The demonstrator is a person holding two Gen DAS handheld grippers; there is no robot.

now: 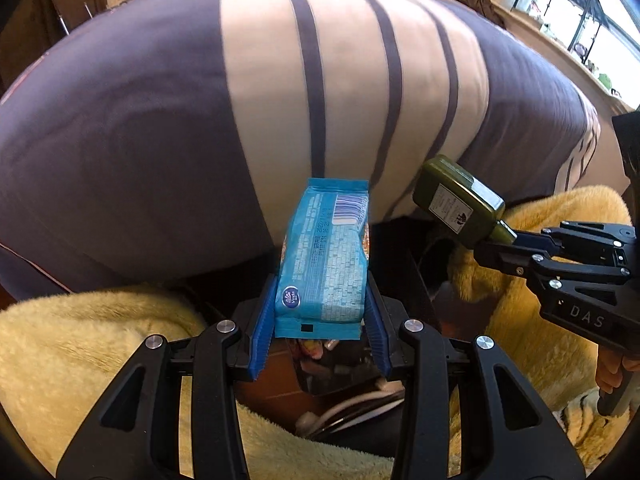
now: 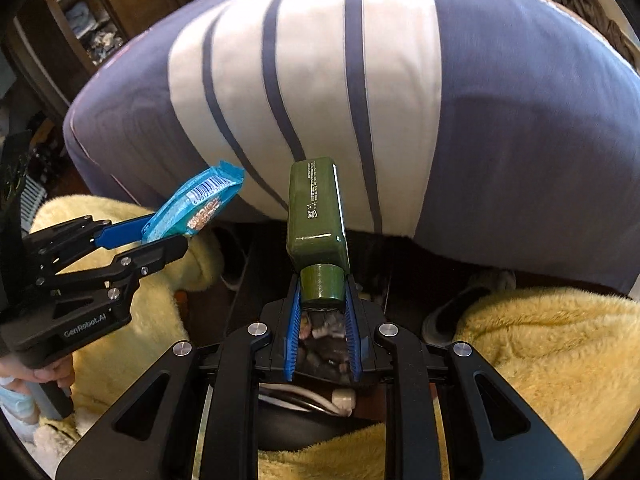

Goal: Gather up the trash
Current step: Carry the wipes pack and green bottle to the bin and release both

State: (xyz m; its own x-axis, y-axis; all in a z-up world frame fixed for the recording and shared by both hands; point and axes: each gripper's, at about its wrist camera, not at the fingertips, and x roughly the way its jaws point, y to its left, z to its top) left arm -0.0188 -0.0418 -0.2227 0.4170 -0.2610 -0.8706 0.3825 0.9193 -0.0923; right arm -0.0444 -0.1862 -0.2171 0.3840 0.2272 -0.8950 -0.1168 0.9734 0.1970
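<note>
Nearest my left wrist camera, at the bottom centre of the frame, the left gripper (image 1: 320,316) was clamped by its blue ribbed pads on the lower end of a crinkly blue plastic snack packet (image 1: 324,252) that stood up towards the striped grey-and-white bedspread (image 1: 160,120). In the right wrist view the right gripper (image 2: 322,308) pinched only the round cap of a dark green plastic bottle (image 2: 318,216) at centre frame. I judged that narrow hold could let the bottle pivot and drop onto the fluffy yellow blanket (image 2: 552,344) instead of the dark gap below, and the slick packet might slide free too.
</note>
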